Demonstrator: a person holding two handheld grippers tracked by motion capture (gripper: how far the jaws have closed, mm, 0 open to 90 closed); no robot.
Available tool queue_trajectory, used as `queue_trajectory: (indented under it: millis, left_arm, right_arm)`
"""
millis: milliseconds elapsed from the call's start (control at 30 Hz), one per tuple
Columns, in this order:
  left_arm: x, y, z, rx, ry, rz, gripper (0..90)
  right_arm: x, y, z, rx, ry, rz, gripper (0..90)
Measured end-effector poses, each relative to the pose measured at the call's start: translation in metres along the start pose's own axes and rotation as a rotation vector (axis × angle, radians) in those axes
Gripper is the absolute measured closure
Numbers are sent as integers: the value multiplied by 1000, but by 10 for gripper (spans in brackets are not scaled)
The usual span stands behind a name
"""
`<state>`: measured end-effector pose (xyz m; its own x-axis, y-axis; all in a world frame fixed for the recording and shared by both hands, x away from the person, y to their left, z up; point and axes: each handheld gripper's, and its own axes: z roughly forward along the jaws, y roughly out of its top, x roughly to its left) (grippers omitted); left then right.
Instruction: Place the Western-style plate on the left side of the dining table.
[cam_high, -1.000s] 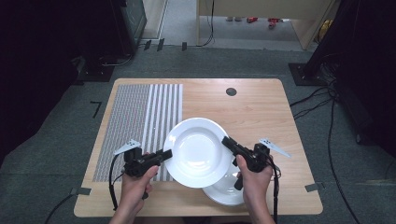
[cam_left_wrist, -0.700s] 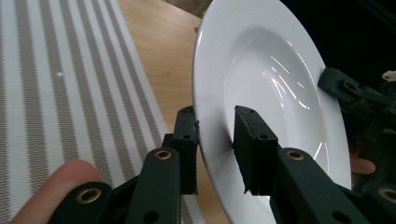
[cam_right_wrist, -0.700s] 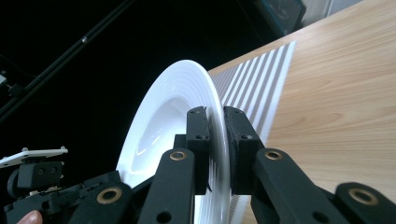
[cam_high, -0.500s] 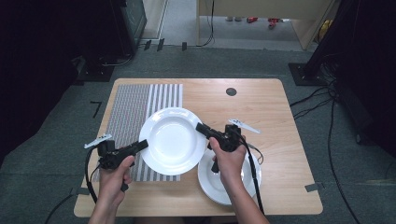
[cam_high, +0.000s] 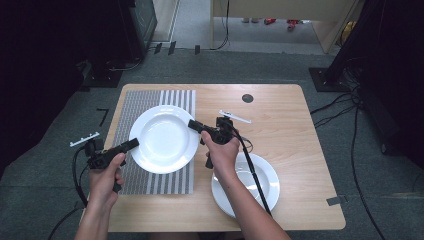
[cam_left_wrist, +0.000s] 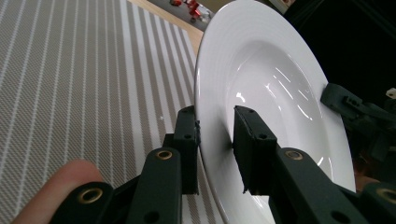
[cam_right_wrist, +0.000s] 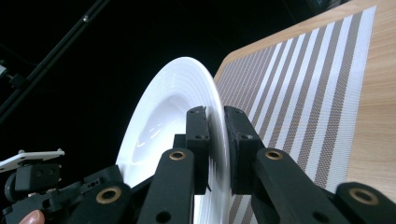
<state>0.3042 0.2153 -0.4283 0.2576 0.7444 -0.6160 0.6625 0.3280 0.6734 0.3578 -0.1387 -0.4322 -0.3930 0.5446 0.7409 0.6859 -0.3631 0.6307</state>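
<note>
Centrally, left of the frame's middle, a white plate (cam_high: 165, 139) was held over the striped placemat (cam_high: 150, 175), its rim clamped at lower left by the left gripper (cam_high: 131, 145) and at right by the right gripper (cam_high: 194, 125). A second plate (cam_high: 267, 192) was seen at lower right on the wooden table (cam_high: 300, 130).

the white deep plate (cam_high: 164, 138) is round with a wide rim and a glossy hollow centre. it is level, face up, above the striped mat (cam_high: 150, 172), with its rim pinched at two opposite sides.
</note>
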Motion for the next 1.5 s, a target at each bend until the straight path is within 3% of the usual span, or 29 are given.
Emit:
queue_trajectory:
  millis: [600,1100,1300,1500]
  left_arm:
    - [42,48,40,62,67,-21,720]
    - [93,58,75,140,157,-99,708]
    - [100,60,90,163,188,-89,706]
    - [104,63,92,163,217,-92,705]
  right_arm:
    - [-16,10,54,23,-46,80,831]
    - [-41,-5,104,63,-116,197,840]
    - [-56,-9,115,72,-150,232,830]
    - [-61,-14,123,84,-164,245,821]
